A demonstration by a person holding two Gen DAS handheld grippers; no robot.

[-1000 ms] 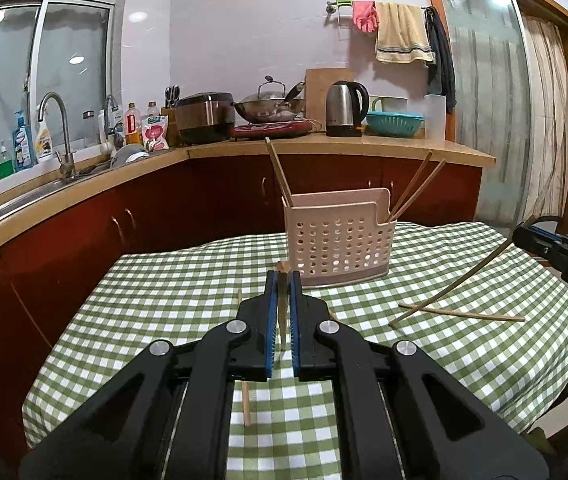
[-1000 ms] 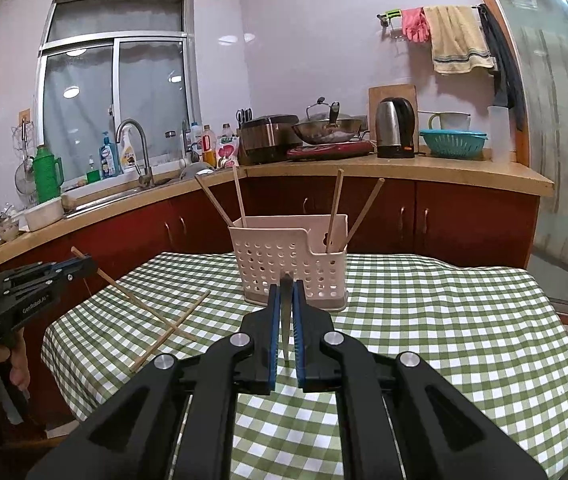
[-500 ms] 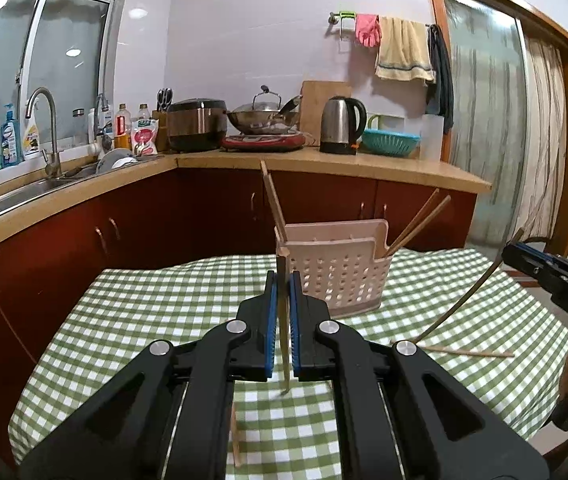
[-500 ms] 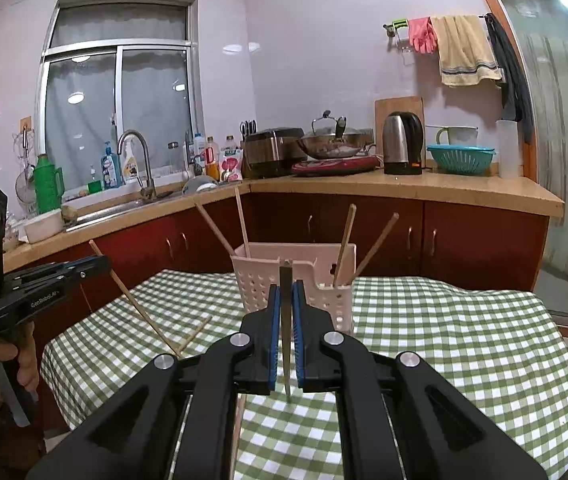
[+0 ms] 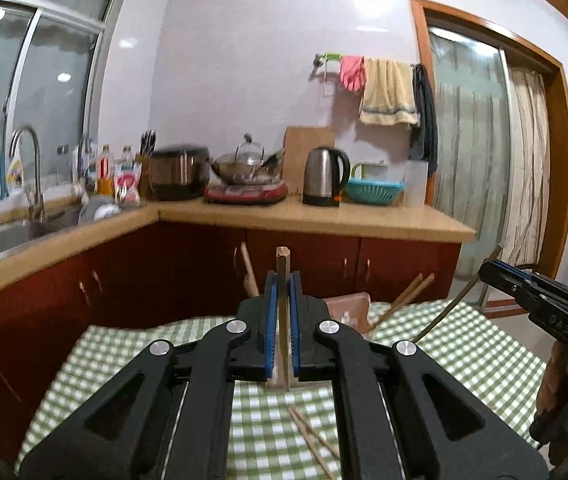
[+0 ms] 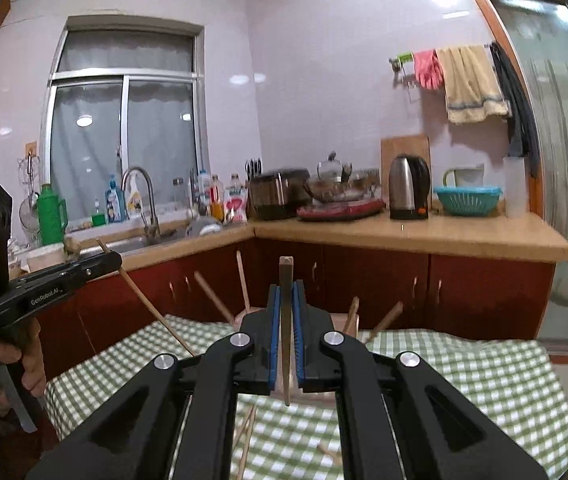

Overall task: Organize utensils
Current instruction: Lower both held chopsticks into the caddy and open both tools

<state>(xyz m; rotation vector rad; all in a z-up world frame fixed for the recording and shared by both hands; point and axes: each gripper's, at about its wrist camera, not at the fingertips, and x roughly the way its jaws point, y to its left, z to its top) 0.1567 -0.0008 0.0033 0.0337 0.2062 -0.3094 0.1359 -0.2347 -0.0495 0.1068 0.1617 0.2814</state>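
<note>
1. Left gripper (image 5: 282, 280) first: its blue-padded jaws are pinched tight on a slim wooden chopstick (image 5: 283, 268), held upright, its square top poking just above the fingertips and its lower end hanging below them over the green-and-white checked desk (image 5: 132, 344).
2. Right gripper (image 6: 285, 292): same story, jaws pressed together on a darker wooden chopstick (image 6: 285, 276), upright, point hanging below the jaws.
3. Progress, as I read it: partly done. The pale pink perforated plastic utensil basket (image 5: 349, 310), just ahead of and below each gripper and mostly hidden behind the jaws, already holds several chopsticks leaning out left and right.
4. Left to do: both carried sticks need dropping in, and loose wooden chopsticks on the cloth (image 5: 311, 438) lie below and nearer than the left gripper.
5. Left wrist view only: the right gripper seen from the side at far right, its chopstick slanting down toward the desk, plus a pair of loose sticks close under the left gripper.
6. Right wrist view only: the left gripper at far left with a person's hand (image 6: 24, 364) around its handle, four sticks standing out of the basket, and loose sticks under the right gripper.
</note>
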